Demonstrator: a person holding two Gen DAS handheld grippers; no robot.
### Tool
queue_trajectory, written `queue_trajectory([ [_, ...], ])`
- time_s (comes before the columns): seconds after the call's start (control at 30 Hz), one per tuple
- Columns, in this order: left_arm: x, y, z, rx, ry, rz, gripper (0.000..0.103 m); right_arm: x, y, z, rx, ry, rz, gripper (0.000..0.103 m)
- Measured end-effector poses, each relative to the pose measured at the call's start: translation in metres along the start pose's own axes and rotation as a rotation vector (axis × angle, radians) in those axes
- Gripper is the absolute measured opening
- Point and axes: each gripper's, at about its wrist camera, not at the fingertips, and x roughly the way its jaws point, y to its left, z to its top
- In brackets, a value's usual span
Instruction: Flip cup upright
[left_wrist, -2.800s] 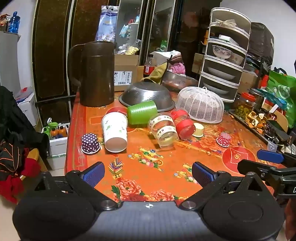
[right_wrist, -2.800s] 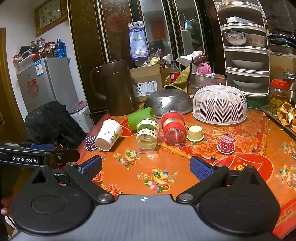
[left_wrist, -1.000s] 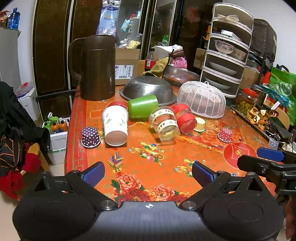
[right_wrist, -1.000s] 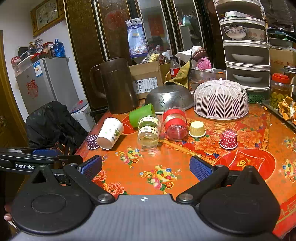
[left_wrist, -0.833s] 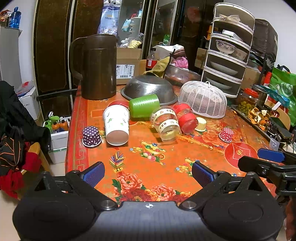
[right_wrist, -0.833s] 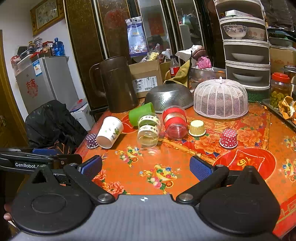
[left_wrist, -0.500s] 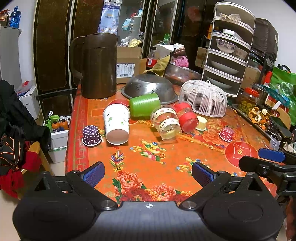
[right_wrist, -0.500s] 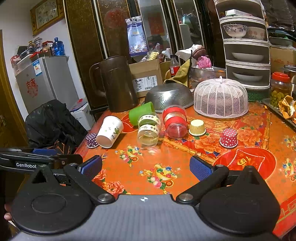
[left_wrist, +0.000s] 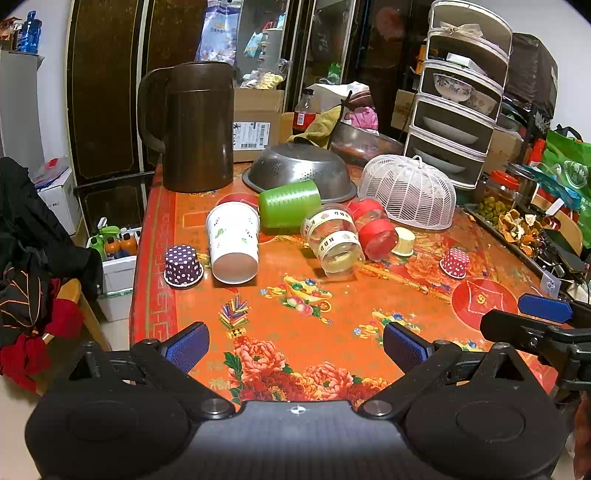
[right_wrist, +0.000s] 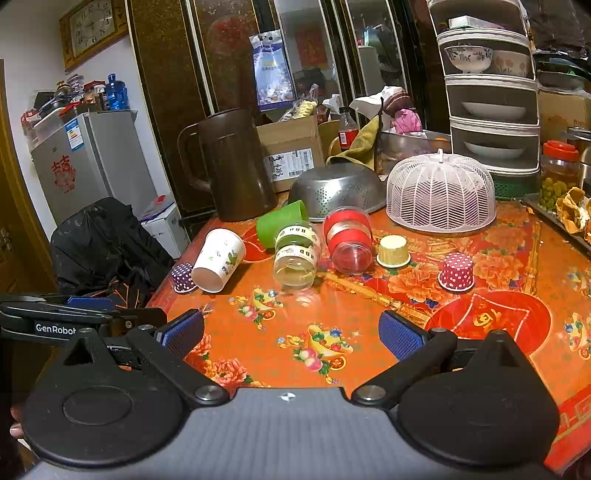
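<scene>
Several cups lie on their sides on the orange flowered table (left_wrist: 332, 332): a white paper cup (left_wrist: 232, 242) (right_wrist: 218, 260), a green plastic cup (left_wrist: 289, 207) (right_wrist: 279, 220), a clear cup with gold bands (left_wrist: 332, 240) (right_wrist: 297, 256) and a clear cup with red bands (left_wrist: 373, 229) (right_wrist: 349, 242). My left gripper (left_wrist: 295, 345) is open and empty over the near table edge. My right gripper (right_wrist: 291, 334) is open and empty, to the right of the left one, also short of the cups.
A purple dotted cupcake liner (left_wrist: 183, 266), a gold one (left_wrist: 403, 242) and a red dotted one (left_wrist: 455, 263) stand mouth down. Behind the cups are a brown jug (left_wrist: 197, 127), a steel colander (left_wrist: 299, 171) and a white mesh food cover (left_wrist: 410, 192). A stacked rack (left_wrist: 463, 96) stands far right.
Both grippers have drifted slightly toward the table; the cups sit a little lower and nearer in view. Nothing on the table has moved.
</scene>
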Motion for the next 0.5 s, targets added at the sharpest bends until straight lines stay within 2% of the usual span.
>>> queue_trajectory([
  [0.5,0.0022,-0.0014,-0.0002,0.000,0.004,0.001,0.101,0.0010,-0.0014,-0.0005,0.003,0.001,0.002,0.102],
])
